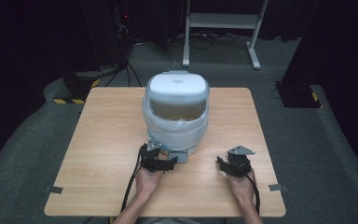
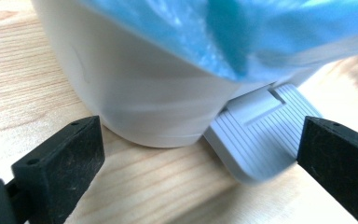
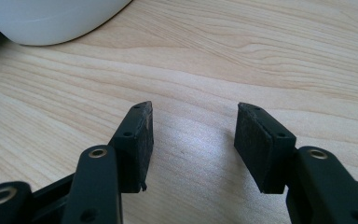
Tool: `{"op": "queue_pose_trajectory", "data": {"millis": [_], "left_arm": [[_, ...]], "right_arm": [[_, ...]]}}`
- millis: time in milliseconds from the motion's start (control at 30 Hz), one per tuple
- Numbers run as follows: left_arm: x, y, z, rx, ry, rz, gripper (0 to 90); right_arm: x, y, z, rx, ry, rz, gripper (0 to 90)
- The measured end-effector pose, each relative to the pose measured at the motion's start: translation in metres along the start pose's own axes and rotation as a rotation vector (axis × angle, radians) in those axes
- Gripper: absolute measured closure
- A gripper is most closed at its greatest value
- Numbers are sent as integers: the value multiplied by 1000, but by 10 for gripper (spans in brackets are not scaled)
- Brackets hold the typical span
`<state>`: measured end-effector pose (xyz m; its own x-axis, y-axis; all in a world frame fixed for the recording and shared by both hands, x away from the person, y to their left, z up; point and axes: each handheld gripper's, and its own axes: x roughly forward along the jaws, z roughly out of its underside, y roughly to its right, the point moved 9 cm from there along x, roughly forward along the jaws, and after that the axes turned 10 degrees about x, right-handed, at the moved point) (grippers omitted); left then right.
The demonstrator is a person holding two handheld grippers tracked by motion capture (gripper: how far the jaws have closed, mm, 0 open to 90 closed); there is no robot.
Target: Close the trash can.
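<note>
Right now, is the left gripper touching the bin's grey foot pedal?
Apart. In the left gripper view, the open left gripper has pale table showing between each finger and the ribbed pedal.

- Left gripper: held in left hand, jaws spread wide, pointing forward and rightward.
- Right gripper: held in right hand, jaws parted, empty, low over the table.

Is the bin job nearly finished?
Partly, it seems. The bag already lines the bin, folded over its rim, and the lid stands open. The left gripper is open right by the pedal, not touching it. The right gripper rests open on the table, holding nothing. What's left isn't clear.
</note>
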<state>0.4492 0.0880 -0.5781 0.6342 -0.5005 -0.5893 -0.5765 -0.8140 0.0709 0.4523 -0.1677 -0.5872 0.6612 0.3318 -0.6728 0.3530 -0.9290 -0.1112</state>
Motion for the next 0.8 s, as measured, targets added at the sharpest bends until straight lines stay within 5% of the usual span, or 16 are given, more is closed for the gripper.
{"op": "queue_pose_trajectory", "data": {"millis": [400, 800], "left_arm": [[-29, -14, 4, 29, -8, -30, 13], [-40, -40, 27, -16, -55, -104, 48]], "right_arm": [[0, 0, 0, 2, -1, 1, 466], [0, 1, 0, 3, -1, 1, 451]]}}
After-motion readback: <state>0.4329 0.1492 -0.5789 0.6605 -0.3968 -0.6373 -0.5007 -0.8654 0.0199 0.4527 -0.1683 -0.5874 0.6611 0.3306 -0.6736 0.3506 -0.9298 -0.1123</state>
